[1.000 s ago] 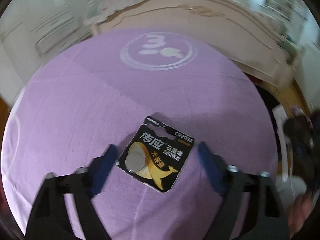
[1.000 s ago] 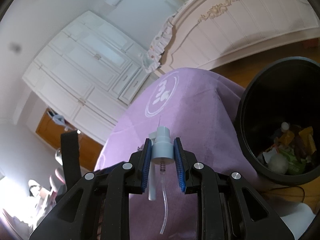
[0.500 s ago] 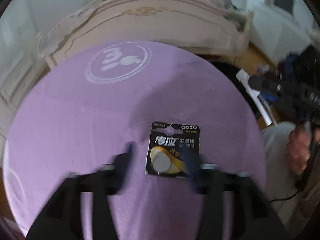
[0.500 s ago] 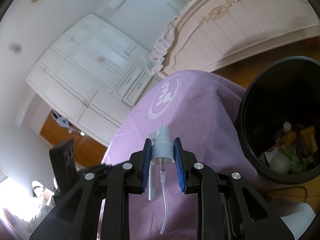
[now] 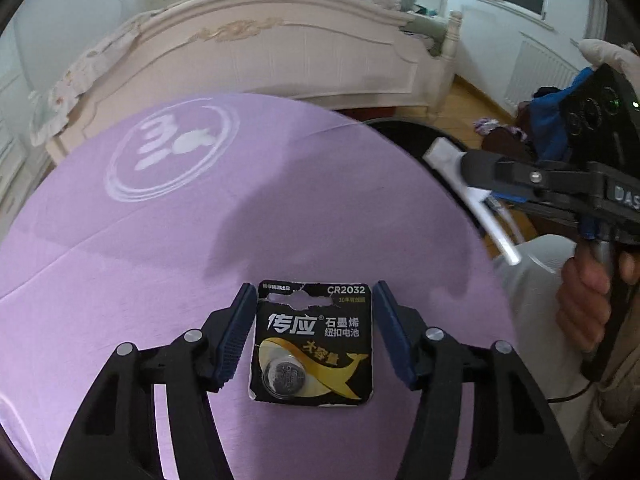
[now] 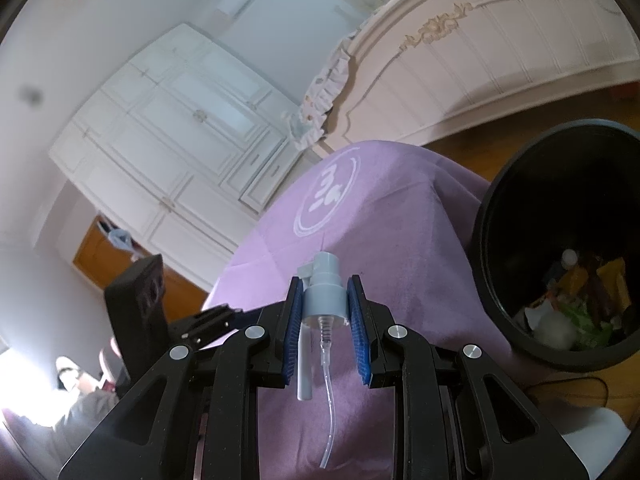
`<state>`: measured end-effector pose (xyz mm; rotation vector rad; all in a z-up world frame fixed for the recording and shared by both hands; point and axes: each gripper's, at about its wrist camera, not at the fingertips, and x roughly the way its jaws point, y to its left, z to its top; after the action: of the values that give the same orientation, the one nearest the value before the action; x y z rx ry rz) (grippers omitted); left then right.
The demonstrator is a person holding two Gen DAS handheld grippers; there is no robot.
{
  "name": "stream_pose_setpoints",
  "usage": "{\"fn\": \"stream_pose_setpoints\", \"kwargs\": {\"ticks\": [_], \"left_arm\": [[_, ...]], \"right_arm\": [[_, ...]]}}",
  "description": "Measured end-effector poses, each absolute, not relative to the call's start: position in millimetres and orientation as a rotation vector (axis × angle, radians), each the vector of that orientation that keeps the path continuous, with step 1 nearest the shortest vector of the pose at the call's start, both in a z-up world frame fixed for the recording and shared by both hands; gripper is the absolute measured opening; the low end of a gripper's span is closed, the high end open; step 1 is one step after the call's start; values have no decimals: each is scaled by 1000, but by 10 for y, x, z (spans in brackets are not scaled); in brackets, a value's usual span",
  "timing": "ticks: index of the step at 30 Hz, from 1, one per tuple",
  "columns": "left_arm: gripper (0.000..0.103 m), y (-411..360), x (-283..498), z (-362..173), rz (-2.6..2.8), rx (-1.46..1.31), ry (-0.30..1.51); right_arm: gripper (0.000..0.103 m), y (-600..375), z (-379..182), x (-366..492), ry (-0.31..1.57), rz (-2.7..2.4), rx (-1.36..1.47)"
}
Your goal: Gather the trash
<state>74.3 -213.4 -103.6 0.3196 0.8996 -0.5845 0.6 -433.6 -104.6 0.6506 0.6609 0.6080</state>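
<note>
A black battery card (image 5: 312, 340) marked CR2032, with one coin cell in its blister, lies flat on the purple tablecloth (image 5: 160, 240). My left gripper (image 5: 314, 292) points down at it. Its blue pads stand on either side of the card, and the jaws are closing, with slim gaps still showing at the card's edges. My right gripper (image 6: 325, 300) is shut on a pale spray pump head (image 6: 324, 280), whose clear tube hangs down between the fingers. In the left wrist view the right gripper (image 5: 472, 172) is held over the table's right edge.
A black trash bin (image 6: 500, 240) with several pieces of rubbish inside stands on the floor right of the table. A cream bed footboard (image 5: 280, 60) rises behind the table. A person's hand (image 5: 588, 288) grips the right tool's handle. White wardrobes (image 6: 180, 152) line the far wall.
My left gripper rolled and shifted, so the card that lay at an angle now sits squarely between its fingers, and the jaws have narrowed around it. The right gripper kept still with the pump head.
</note>
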Motion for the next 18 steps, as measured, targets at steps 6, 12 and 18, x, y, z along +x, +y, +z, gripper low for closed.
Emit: {"fn": "stream_pose_setpoints", "kwargs": {"ticks": [6, 12, 18], "left_arm": [[58, -2095, 656, -1006, -606, 304, 889], [58, -2187, 668, -837, -632, 248, 847], [58, -2517, 827, -560, -700, 225, 787]], "right_arm": [[24, -4410, -1048, -14, 643, 595, 673], [24, -4550, -1000, -44, 613, 568, 711], [24, -4928, -815, -6, 570, 458, 714]]}}
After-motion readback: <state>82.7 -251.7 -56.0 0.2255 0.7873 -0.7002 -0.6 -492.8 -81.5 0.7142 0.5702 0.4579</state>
